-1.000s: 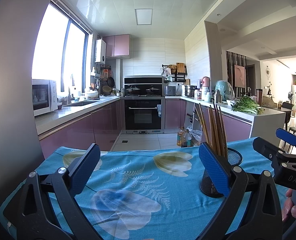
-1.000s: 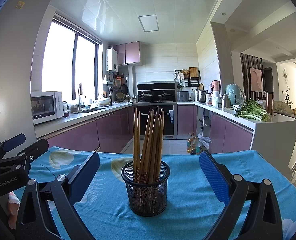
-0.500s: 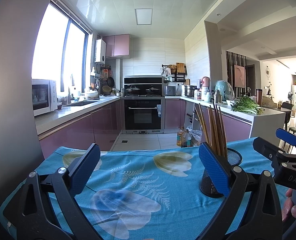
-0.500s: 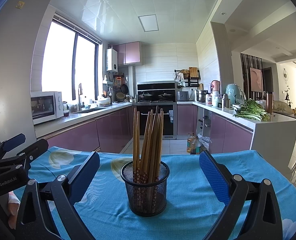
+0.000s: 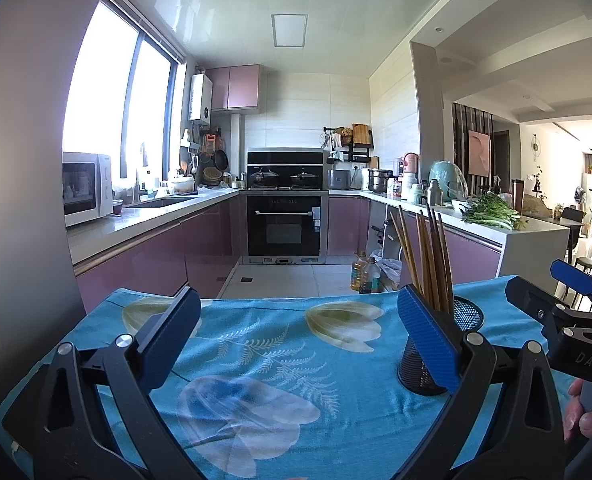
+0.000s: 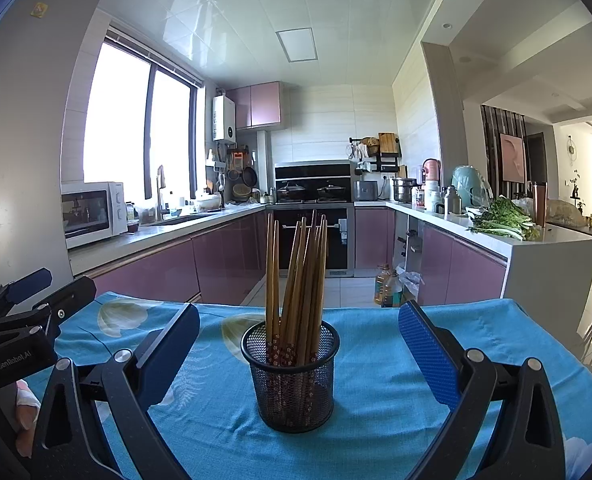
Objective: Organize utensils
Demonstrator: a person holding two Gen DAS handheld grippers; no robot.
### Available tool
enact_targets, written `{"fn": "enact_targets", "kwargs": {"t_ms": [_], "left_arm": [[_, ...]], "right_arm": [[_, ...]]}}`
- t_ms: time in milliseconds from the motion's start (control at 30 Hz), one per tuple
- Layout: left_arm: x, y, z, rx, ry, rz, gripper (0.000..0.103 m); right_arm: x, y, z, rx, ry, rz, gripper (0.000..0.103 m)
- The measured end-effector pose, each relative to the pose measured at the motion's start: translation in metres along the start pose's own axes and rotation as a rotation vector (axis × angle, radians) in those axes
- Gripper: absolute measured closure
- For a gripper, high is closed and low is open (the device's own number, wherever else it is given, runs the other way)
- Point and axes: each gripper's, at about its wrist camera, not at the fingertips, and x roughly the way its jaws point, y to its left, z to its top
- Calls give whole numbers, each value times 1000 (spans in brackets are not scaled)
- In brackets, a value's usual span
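Both wrist views low over tablecloth (image 5: 255,344), facing kitchen; share mesh holder (image 6: 291,380), right view nearer.

Left gripper (image 5: 298,334) & right gripper (image 6: 299,338): black frames, blue textured pads, silver screws, white lettering.

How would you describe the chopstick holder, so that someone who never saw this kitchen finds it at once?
Look at the table with the blue flowered cloth in front of the purple kitchen cabinets. On it stands a round black mesh cup, directly ahead of the open right gripper. It is the only object standing on the cloth, and a bundle of wooden chopsticks sticks up from it.
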Motion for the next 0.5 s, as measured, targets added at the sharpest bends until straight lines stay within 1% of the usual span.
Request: {"fn": "enact_targets", "kwargs": {"t_ms": [200, 333, 400, 467, 500], "left_arm": [[1, -3, -1, 18, -5, -6, 6], [9, -3, -4, 12, 36, 2, 6], [18, 0, -8, 18, 85, 4, 6], [32, 8, -13, 10, 149, 14, 6], [39, 12, -16, 9, 180, 18, 6]], "right_arm": [[1, -2, -1, 4, 4, 1, 7], [3, -8, -3, -10, 21, -2, 7], [7, -19, -4, -6, 52, -5, 7], [18, -41, -8, 18, 129, -37, 6], [30, -56, -12, 13, 205, -90, 6]]}}
